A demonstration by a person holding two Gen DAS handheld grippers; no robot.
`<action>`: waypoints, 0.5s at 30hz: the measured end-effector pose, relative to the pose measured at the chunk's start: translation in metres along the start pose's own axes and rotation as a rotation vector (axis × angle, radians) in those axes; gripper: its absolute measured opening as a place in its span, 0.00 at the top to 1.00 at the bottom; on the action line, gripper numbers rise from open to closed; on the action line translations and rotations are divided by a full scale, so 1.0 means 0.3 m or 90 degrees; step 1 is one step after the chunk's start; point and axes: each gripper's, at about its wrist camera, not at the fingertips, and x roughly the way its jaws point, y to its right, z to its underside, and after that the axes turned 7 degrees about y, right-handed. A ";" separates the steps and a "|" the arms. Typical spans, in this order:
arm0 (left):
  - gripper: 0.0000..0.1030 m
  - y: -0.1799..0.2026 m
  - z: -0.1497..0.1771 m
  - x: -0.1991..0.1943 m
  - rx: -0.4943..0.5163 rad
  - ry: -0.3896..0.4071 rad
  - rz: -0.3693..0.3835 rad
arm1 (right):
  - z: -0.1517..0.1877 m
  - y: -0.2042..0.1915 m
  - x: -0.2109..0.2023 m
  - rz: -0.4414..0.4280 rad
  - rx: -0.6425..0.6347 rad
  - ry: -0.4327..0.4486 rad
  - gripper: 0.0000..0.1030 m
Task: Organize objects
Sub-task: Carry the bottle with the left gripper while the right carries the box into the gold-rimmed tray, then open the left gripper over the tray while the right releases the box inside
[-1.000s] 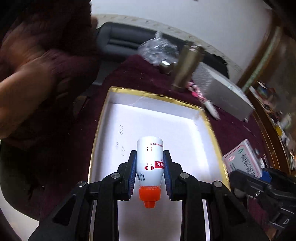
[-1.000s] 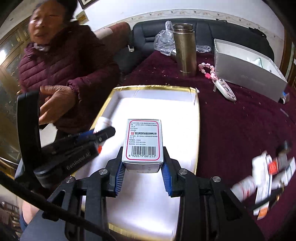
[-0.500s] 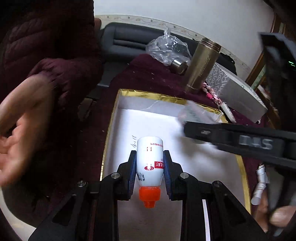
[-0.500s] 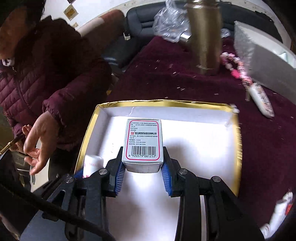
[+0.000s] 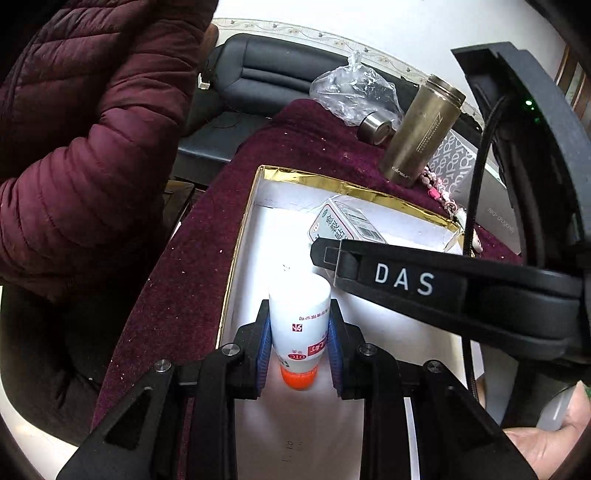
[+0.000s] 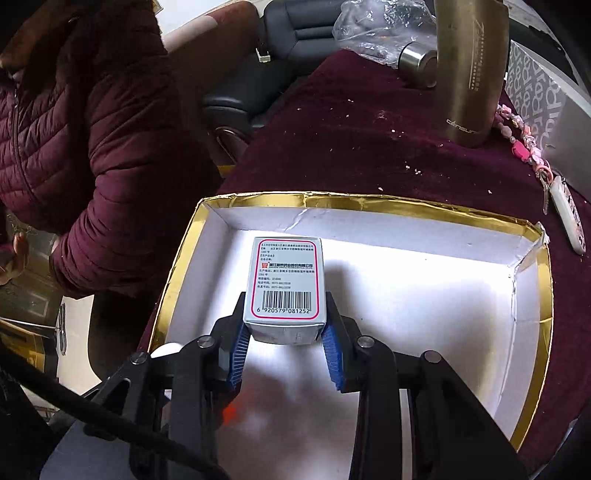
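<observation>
My left gripper is shut on a white bottle with an orange cap, held low over the near left part of the gold-rimmed white tray. My right gripper holds a white medicine box with a barcode low in the tray, near its far left corner; its pads stand slightly off the box sides. The box also shows in the left wrist view, partly hidden behind the right gripper's body.
A brass thermos, a steel cup and a plastic bag stand beyond the tray on the maroon cloth. A pink bead string, a remote and a grey box lie right. A person in a maroon jacket sits left.
Both grippers have moved forward and down into the tray. The right gripper's pads have spread slightly from the box. The left gripper still clamps the bottle.
</observation>
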 end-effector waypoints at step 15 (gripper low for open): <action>0.76 -0.003 -0.012 0.003 -0.013 0.004 0.011 | 0.009 0.007 -0.025 -0.001 0.010 -0.005 0.48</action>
